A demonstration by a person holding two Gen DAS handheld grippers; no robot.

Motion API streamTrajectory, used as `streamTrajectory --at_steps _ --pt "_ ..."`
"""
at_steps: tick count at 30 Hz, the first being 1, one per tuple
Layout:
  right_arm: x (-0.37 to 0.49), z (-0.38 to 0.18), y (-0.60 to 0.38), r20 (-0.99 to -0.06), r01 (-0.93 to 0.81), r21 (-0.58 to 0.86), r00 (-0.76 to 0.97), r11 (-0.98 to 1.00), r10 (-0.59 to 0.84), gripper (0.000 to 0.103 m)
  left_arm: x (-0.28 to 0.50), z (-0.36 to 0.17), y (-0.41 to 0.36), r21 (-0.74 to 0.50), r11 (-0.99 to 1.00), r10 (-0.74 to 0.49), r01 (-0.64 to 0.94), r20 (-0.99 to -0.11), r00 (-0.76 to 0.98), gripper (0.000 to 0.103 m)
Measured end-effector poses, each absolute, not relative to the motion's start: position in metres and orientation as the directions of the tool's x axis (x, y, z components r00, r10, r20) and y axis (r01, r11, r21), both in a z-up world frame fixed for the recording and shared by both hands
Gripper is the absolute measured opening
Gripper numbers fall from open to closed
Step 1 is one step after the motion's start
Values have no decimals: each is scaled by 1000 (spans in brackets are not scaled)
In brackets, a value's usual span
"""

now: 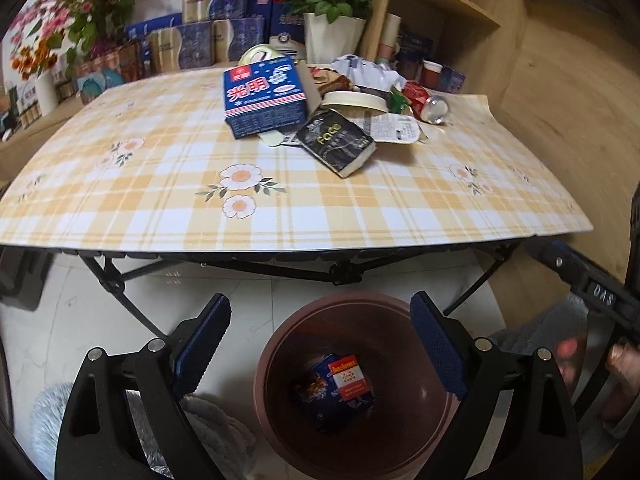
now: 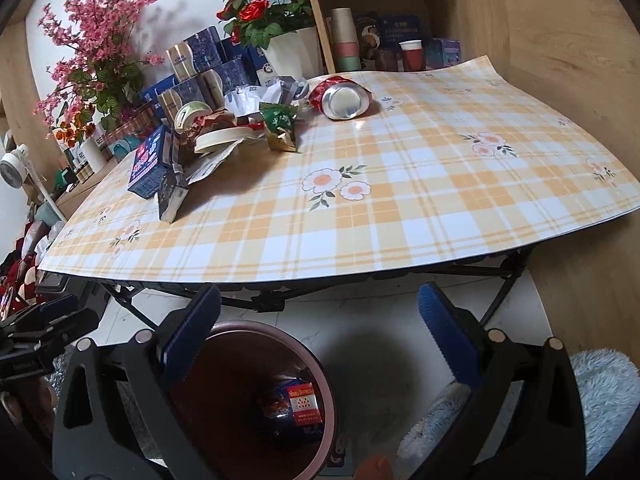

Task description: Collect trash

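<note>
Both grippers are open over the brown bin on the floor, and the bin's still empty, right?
Not empty. The left wrist view shows the brown bin already holding a red-and-white pack on blue wrappers. The left gripper and right gripper are open, as you said.

Trash pile (image 1: 332, 108) lies on the table's (image 1: 160, 200) far side; bin (image 1: 280, 420) stands on the floor before it

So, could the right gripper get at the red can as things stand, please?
Probably yes: the right gripper is open and empty, and the red can lies on its side apart from the pile, with bare tablecloth before it.
</note>
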State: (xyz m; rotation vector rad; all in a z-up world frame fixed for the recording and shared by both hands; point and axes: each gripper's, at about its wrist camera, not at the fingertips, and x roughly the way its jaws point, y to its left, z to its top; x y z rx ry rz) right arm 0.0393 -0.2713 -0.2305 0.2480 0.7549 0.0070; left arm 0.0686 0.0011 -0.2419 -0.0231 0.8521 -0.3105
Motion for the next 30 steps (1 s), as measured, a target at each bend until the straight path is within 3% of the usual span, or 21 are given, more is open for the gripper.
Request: streamTrajectory --at_steps 15,26,30 --pt "49 -237 -261 -697 38 204 707 978 118 97 94 -230 20 -238 957 -288 164 -740 608 97" --pt "65 -245 -264 -697 23 234 701 972 151 97 171 -191 -6 -162 966 -257 203 -693 673 97" --pt "70 -248 -264 -696 30 239 702 970 150 98 210 -187 -27 -69 976 -195 207 -697 690 97"
